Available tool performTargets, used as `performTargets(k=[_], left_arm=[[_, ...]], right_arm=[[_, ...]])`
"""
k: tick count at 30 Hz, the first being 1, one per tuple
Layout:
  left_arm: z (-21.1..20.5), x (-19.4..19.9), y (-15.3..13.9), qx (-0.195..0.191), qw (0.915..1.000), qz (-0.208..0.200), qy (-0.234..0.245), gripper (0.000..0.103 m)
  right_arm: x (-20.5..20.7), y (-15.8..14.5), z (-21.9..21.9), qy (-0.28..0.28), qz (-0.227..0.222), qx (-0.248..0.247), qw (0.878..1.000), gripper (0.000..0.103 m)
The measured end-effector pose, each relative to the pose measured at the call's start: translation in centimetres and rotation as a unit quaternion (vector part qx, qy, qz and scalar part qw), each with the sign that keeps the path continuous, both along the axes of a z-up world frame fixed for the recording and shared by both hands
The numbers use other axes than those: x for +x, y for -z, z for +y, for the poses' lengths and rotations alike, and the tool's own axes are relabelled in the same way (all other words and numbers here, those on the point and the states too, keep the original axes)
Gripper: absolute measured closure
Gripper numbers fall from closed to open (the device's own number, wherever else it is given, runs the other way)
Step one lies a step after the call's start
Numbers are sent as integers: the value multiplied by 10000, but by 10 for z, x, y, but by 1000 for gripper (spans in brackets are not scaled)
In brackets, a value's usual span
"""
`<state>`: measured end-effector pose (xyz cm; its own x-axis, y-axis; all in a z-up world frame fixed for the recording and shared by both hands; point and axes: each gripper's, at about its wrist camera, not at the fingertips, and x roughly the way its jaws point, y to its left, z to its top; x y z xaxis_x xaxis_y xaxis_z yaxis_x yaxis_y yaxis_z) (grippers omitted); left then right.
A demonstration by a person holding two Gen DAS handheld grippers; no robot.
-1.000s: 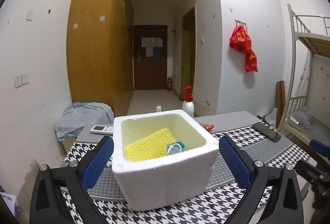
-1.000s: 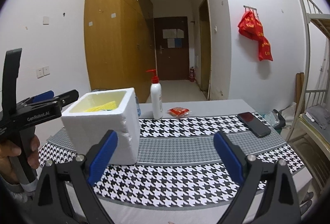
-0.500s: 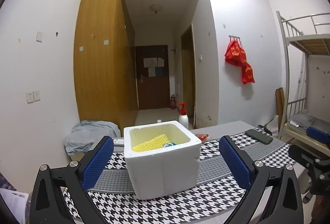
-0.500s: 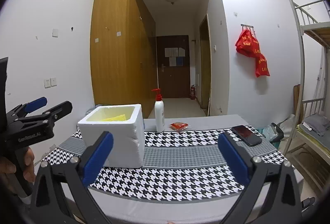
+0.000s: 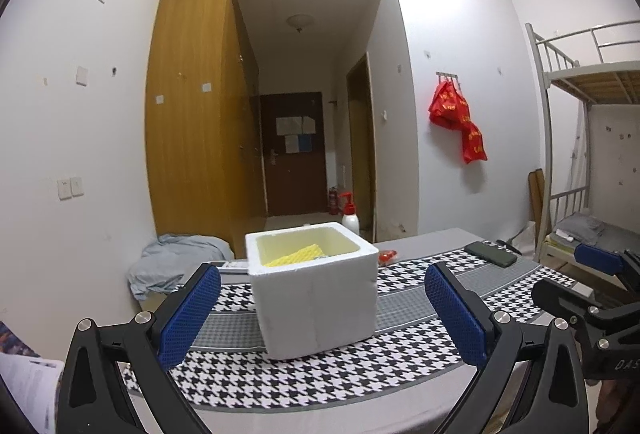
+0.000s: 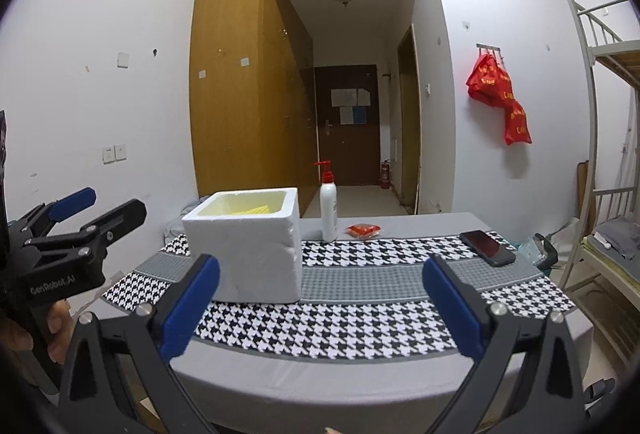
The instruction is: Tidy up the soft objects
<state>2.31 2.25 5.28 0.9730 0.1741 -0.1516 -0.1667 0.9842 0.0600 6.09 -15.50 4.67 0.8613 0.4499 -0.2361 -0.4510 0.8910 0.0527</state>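
Squarely on the houndstooth cloth (image 6: 360, 326) covering the grey surface (image 6: 420, 224), a white foam box (image 5: 316, 298) is sitting upright with its top open. Its walls are looking thick and grainy, its outer corners slightly rounded, and its inside is glowing pale yellow. Inside, a yellow foam net (image 5: 298, 256) with a ribbed, mesh-like texture is leaning against the left inner wall, only its upper part showing over the rim; from the right wrist view only a thin yellow strip of it is peeking out. Whatever else is lying lower in the box is hidden by the near wall.

Both sets of tongs are hanging near the near edge of the surface, well apart from the box. The left tongs (image 5: 322, 314) are standing wide open, their blue pads (image 5: 190, 308) framing the box without touching it, and nothing is lying between them. The right tongs (image 6: 320, 308) are likewise spread fully apart and are gripping nothing.

Behind the box, a white pump bottle (image 6: 329, 212) with a red top is standing upright, a small red packet (image 6: 363, 230) is lying just to its right, and a dark phone (image 6: 487, 248) is resting flat toward the right side of the cloth.
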Motion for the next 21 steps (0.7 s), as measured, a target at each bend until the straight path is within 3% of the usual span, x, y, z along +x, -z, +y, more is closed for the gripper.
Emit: performTargets(k=[21], left_arm=[[13,-39,38,-227,9997,-2,-24,1]], right_arm=[[-36,29,12,27,-23,-94,9999,1]])
